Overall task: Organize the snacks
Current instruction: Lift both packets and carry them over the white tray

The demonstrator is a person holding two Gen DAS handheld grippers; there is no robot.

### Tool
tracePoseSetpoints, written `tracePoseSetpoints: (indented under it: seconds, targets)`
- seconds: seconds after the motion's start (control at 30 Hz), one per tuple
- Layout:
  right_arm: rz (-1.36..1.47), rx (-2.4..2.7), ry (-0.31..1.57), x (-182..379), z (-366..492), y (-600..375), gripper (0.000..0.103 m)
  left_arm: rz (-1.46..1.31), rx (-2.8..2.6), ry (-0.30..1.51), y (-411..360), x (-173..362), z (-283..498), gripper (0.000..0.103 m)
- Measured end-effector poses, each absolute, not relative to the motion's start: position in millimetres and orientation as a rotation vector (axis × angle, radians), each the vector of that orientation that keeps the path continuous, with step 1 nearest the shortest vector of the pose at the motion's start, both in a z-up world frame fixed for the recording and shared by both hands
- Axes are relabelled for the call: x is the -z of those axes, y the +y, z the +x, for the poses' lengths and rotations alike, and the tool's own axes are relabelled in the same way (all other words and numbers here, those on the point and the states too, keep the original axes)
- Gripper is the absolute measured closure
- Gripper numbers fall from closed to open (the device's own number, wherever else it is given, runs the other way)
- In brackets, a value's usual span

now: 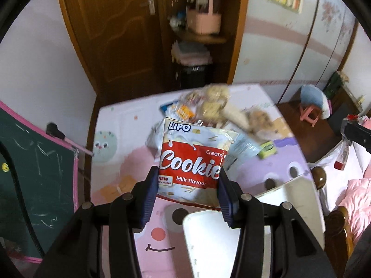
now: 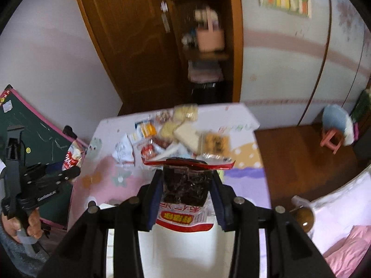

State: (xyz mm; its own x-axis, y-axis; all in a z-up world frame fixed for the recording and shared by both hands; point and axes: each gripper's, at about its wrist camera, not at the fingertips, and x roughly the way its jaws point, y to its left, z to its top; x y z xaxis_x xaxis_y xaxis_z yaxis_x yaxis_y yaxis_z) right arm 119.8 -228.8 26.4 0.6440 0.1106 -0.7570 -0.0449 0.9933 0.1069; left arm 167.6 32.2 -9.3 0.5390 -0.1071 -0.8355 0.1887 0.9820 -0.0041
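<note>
My left gripper (image 1: 189,185) is shut on a red and white Lipo cookie bag (image 1: 192,162) and holds it above the play mat (image 1: 116,157). It also shows at the left of the right wrist view (image 2: 55,173), with the cookie bag (image 2: 73,155) in it. My right gripper (image 2: 186,185) is shut on a clear snack bag with dark contents and a red top edge (image 2: 185,185), held above a white bin (image 2: 180,250). A pile of snack packets (image 2: 180,129) lies on the far part of the mat; it shows blurred in the left wrist view (image 1: 215,108).
A white bin (image 1: 208,238) sits just below the left gripper. A green chalkboard (image 1: 34,173) leans at the left. A wooden wardrobe (image 1: 120,34) and shelves stand behind the mat. A pink stool (image 2: 331,139) and a bed with pink bedding (image 2: 347,254) are at the right.
</note>
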Motion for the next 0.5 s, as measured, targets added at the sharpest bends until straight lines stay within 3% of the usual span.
tracePoseSetpoints:
  seconds: [0.23,0.5]
  targets:
    - [-0.024,-0.045,0.727,-74,72,-238,0.064,0.054,0.218,0.874,7,-33,115,0.057]
    - [-0.082,-0.097,0.800,-32,21,-223,0.064,0.028,0.269,0.854,-14,-9,47,0.057]
